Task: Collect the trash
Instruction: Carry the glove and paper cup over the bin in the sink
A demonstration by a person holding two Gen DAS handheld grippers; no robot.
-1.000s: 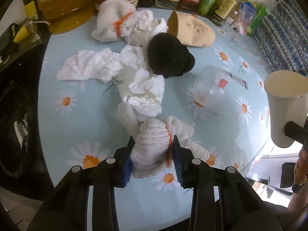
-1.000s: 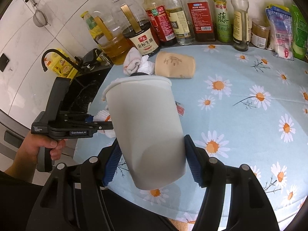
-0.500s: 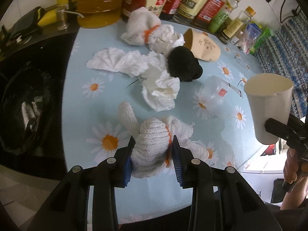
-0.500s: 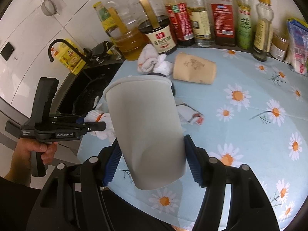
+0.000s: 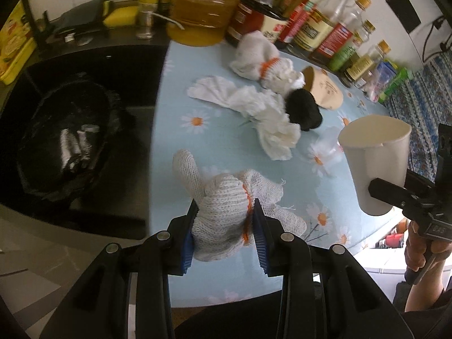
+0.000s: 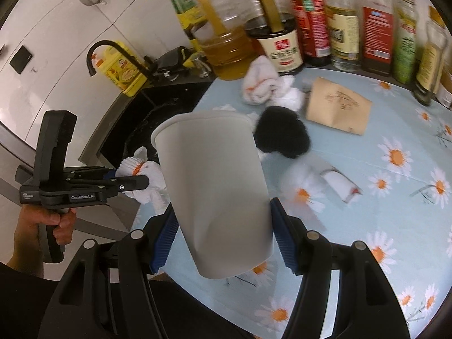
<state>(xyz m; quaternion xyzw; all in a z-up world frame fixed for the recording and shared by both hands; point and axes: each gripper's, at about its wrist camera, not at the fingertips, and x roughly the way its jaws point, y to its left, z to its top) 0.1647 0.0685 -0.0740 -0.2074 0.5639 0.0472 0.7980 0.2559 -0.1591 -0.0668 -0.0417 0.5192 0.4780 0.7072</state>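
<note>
My left gripper point(image 5: 224, 226) is shut on a white knit glove with an orange band point(image 5: 226, 209), held above the table's left edge. My right gripper point(image 6: 223, 234) is shut on a white paper cup point(image 6: 214, 192), held upright above the table; the cup also shows in the left wrist view point(image 5: 373, 163). On the daisy-print tablecloth point(image 5: 180, 107) lie crumpled white tissues point(image 5: 262, 113), a second white glove point(image 5: 260, 56), a black wad point(image 5: 303, 110), a tipped brown paper cup point(image 5: 325, 90) and a clear plastic wrapper point(image 6: 319, 180). A black-lined trash bin point(image 5: 65, 141) sits left of the table.
Oil and sauce bottles point(image 6: 310, 28) line the table's back edge. A black sink with a faucet point(image 6: 113, 53) and a yellow tin point(image 6: 121, 70) lie at the left. A patterned cloth point(image 5: 423, 104) is at the far right.
My left gripper has lifted the glove and moved left toward the table edge, bringing the black bin into view. My right gripper has moved left with the cup.
</note>
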